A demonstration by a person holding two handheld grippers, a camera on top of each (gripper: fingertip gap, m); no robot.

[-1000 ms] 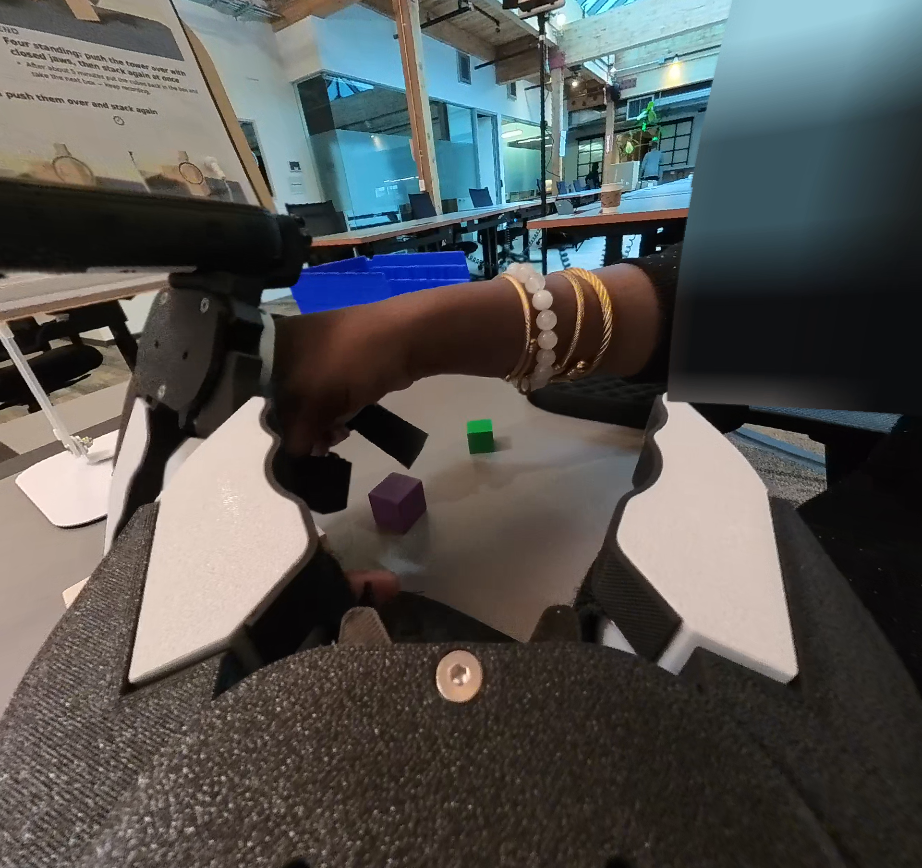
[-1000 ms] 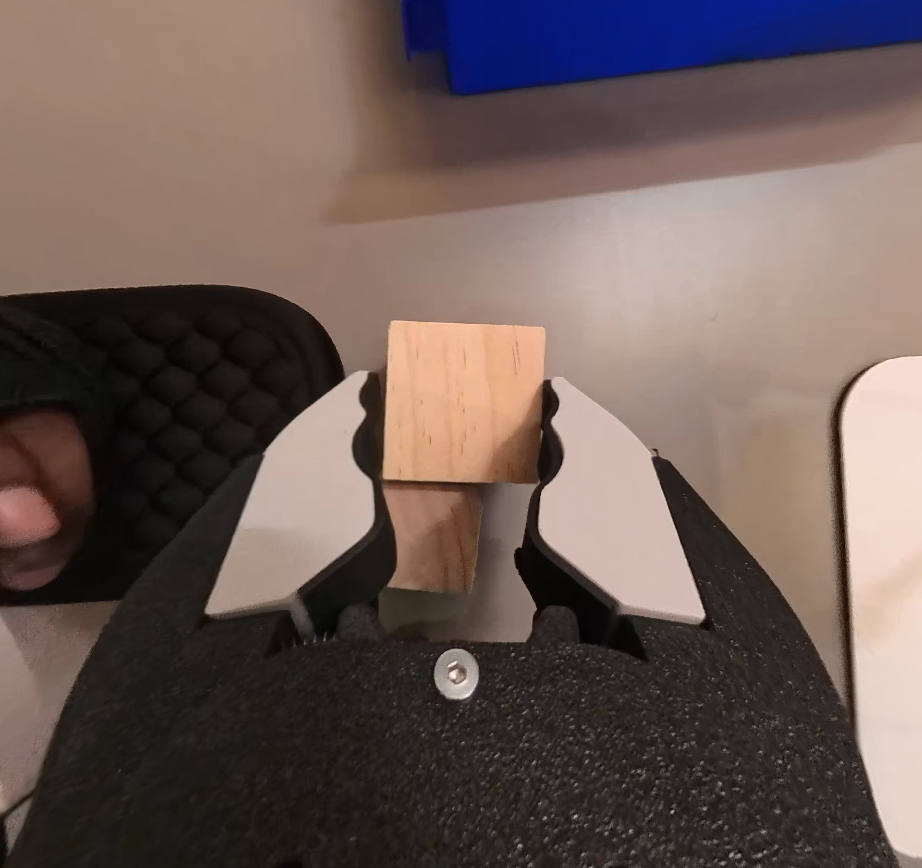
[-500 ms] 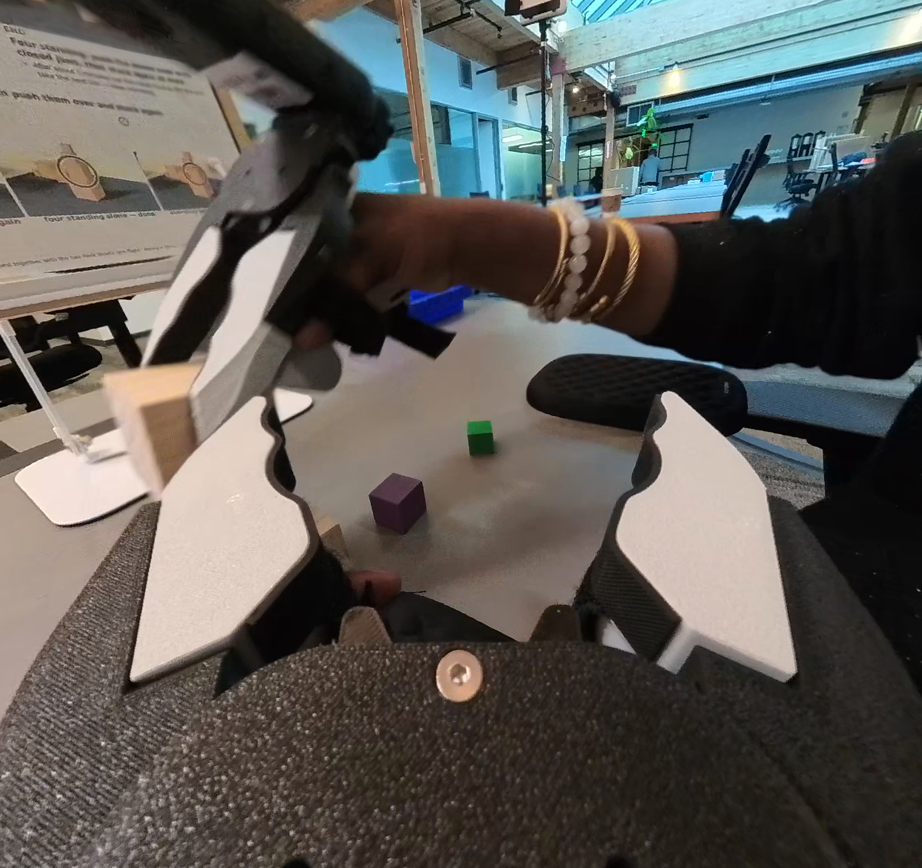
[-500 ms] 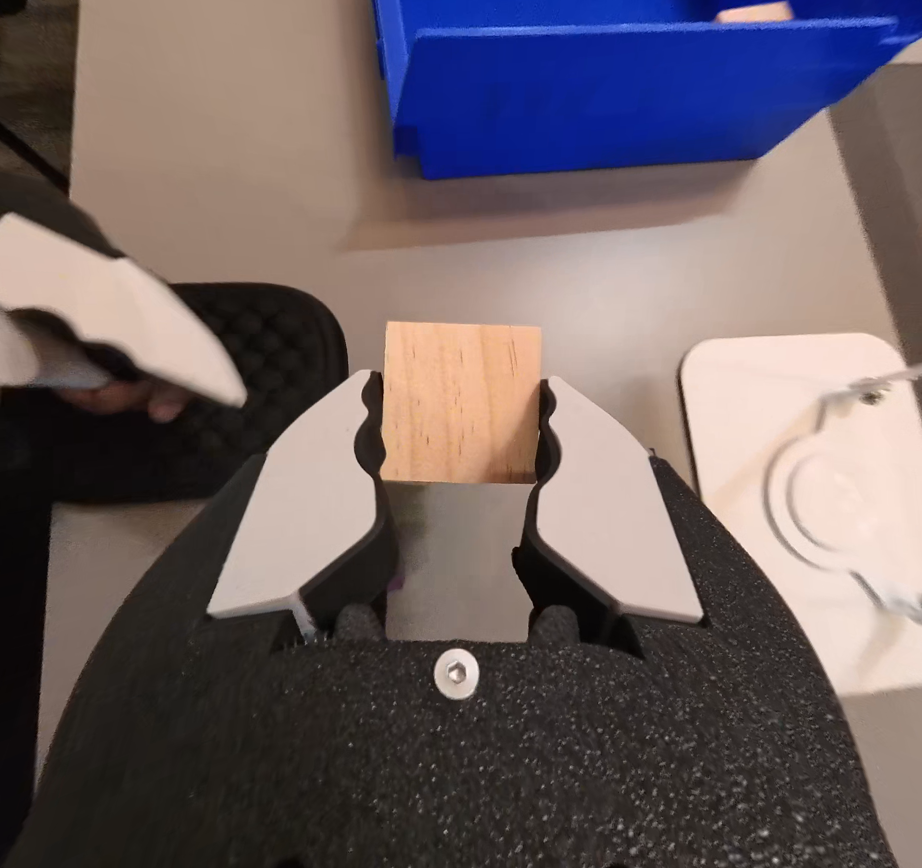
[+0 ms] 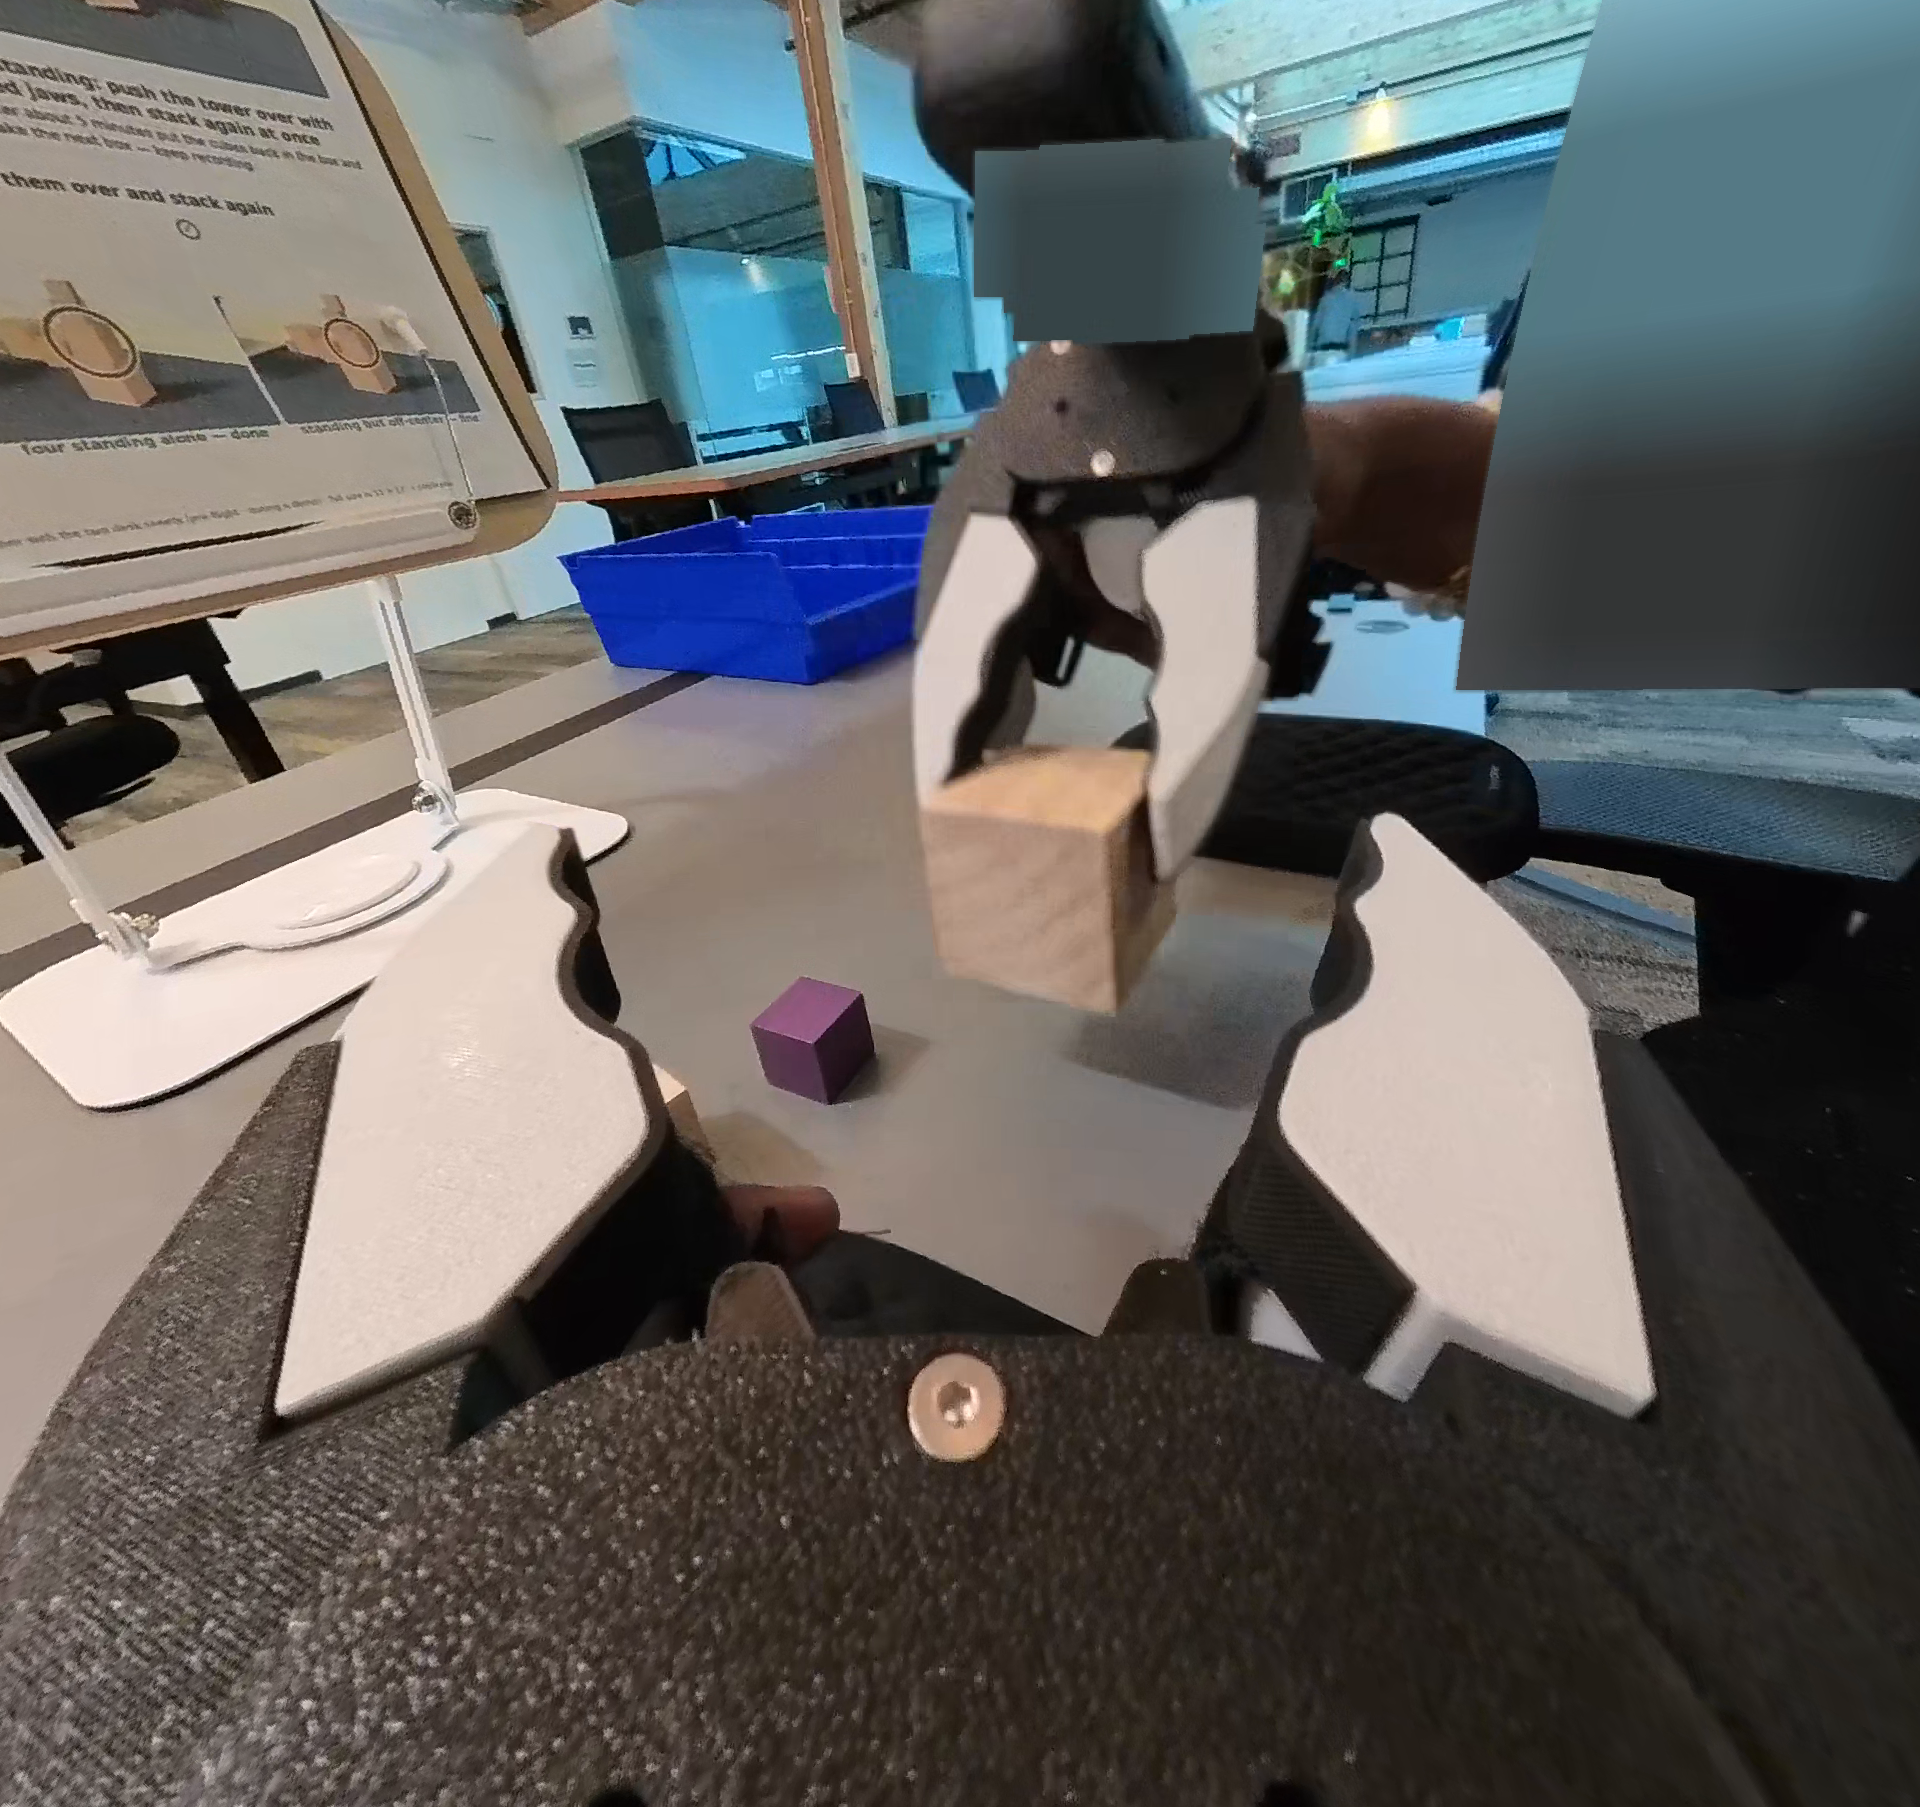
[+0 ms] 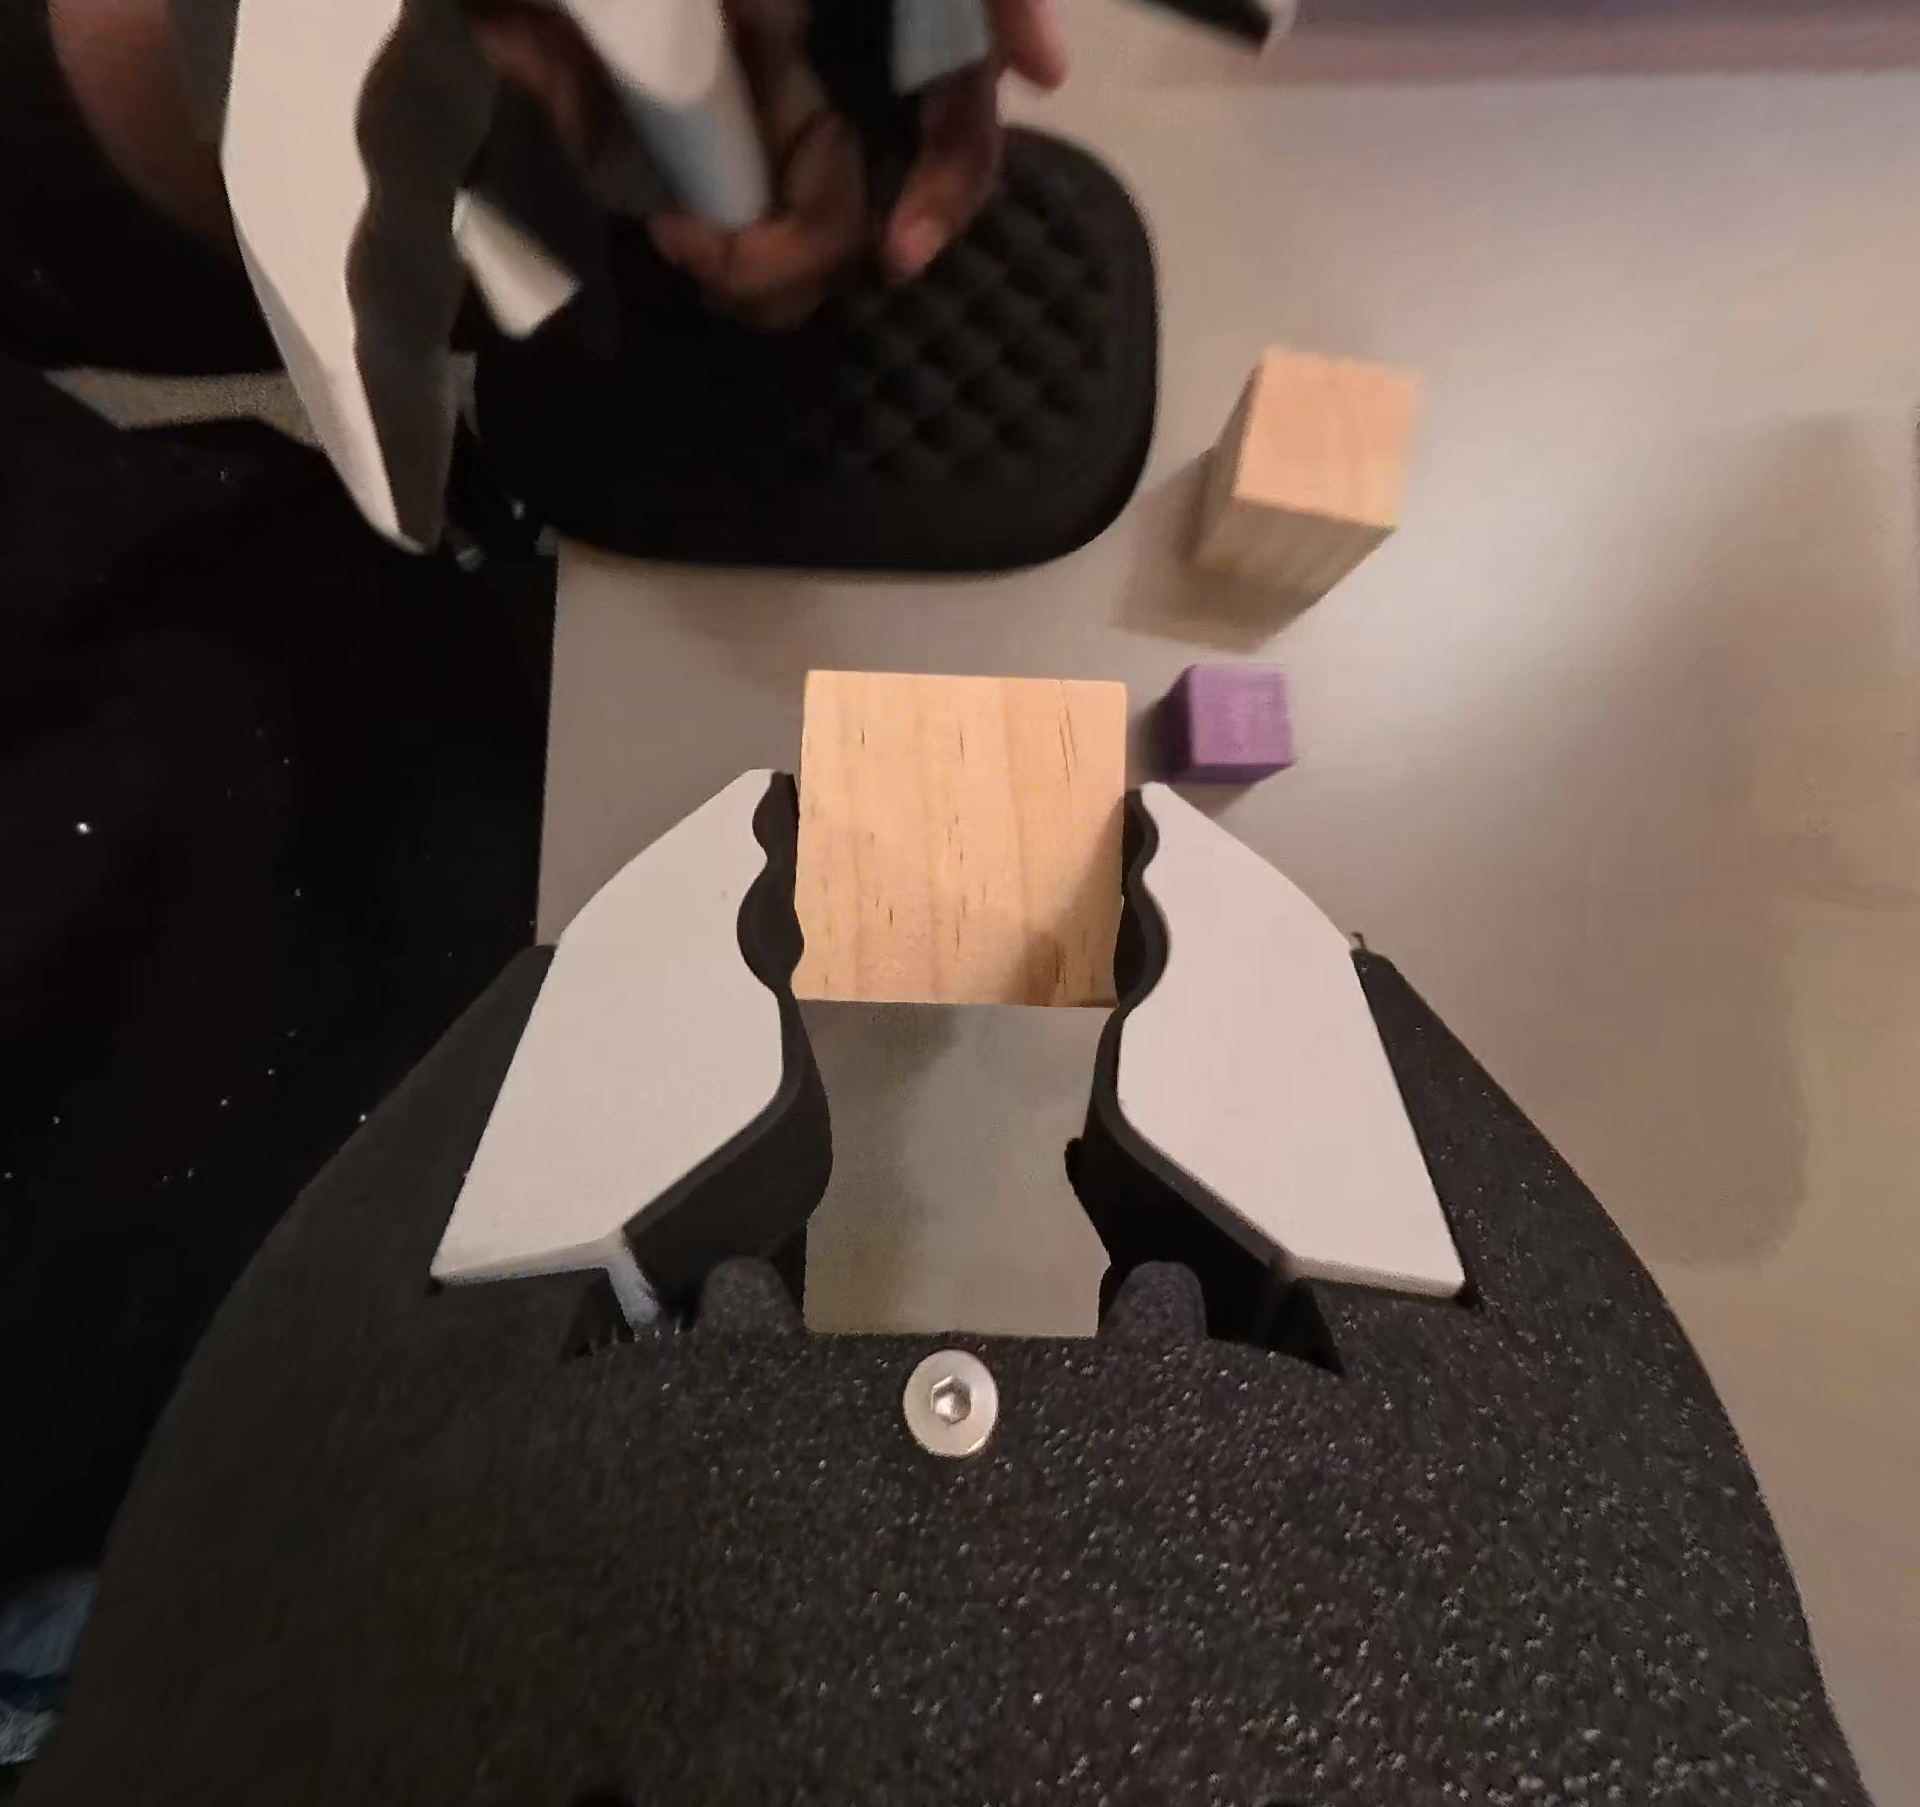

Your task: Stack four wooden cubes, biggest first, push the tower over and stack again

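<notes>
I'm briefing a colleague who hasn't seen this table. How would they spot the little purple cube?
On the grey table, look beside the wooden block clamped in the right gripper. The purple cube sits on the tabletop just past it, far smaller than both wooden blocks and the only purple thing.

The table [image 5: 727,822] is being viewed low and level from the left wrist, close up. It is being viewed steeply downward from the right wrist [image 6: 1558,822]. The purple cube [image 5: 812,1038] [image 6: 1233,721] is being shared by both.
</notes>
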